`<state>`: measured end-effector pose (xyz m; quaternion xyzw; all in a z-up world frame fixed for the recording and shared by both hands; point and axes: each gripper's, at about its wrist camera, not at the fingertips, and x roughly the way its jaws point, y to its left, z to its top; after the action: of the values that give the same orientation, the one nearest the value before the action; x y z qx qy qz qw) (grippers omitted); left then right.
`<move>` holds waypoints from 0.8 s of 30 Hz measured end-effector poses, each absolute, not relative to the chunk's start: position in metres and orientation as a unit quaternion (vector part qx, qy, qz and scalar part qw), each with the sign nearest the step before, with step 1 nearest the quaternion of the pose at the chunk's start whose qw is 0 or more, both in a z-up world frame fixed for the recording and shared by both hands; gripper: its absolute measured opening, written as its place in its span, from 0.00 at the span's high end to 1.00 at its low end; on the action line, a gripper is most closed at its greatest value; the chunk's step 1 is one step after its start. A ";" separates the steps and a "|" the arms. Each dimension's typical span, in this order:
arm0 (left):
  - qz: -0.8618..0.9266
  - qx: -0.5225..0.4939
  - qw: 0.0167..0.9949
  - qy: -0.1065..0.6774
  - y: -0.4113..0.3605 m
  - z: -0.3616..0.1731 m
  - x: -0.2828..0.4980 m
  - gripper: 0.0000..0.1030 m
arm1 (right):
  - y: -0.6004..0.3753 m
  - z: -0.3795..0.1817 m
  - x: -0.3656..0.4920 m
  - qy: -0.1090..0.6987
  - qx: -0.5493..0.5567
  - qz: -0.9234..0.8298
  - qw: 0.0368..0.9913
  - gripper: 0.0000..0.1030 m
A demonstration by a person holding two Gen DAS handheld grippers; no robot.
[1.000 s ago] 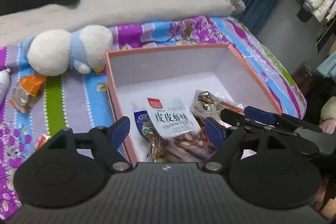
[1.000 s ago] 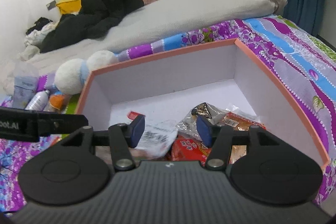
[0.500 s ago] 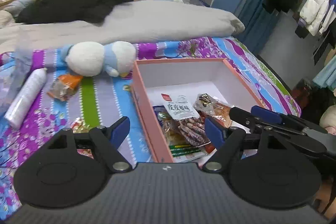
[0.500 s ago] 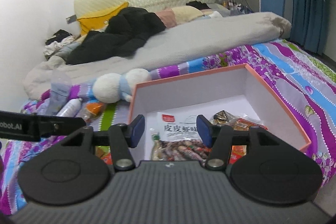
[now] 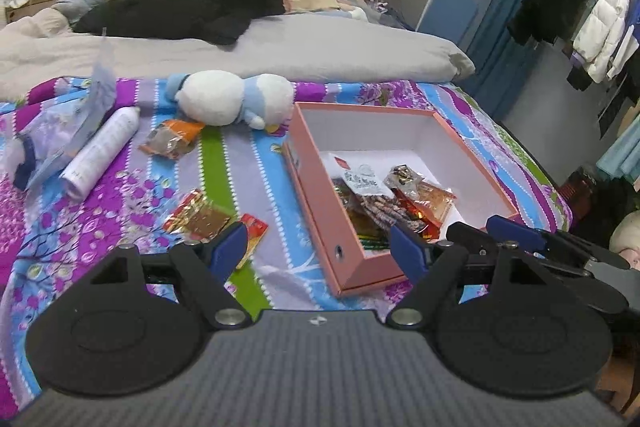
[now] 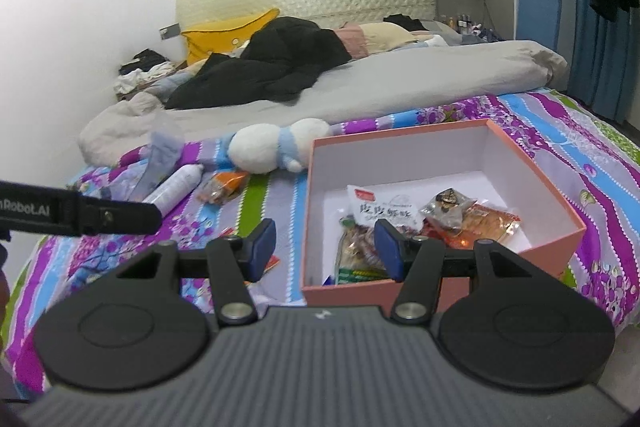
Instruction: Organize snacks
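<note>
Both tools are released and carry nothing: the left tool point(image 5: 318, 251) hangs over the near corner of the pink box point(image 5: 348, 247), the right tool point(image 6: 325, 247) just beside its near wall point(image 6: 344, 293). The box sits on the bed's patterned sheet point(image 5: 224, 171) and holds a pile of snack packets point(image 6: 384, 213) — more lie outside it: a red-gold packet point(image 5: 200, 217) near the left tool, an orange packet point(image 5: 172, 143) beside the plush toy point(image 5: 232, 99).

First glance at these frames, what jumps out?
The pink box on the floral bedspread, snack packets piled in its near corner. Left of it, loose packets lie on the spread, with a white plush toy beyond. Both tongs, left and right, hang open and empty.
</note>
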<state>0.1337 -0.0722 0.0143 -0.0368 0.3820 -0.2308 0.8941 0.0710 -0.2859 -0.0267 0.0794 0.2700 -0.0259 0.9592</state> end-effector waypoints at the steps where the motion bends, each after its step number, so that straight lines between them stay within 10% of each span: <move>1: -0.227 -0.038 0.895 0.381 -0.068 0.014 0.128 0.21 | -0.283 -0.026 0.067 0.269 0.079 -0.023 0.960 0.45; 24: -0.173 -0.080 0.902 0.386 0.010 -0.020 0.073 0.21 | -0.209 -0.052 0.030 0.287 0.064 0.058 0.954 0.45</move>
<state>0.0733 0.0101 -0.0203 -0.0803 0.3864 -0.1726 0.9025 0.0300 -0.2091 -0.0525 0.0645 0.2874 0.0583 0.9538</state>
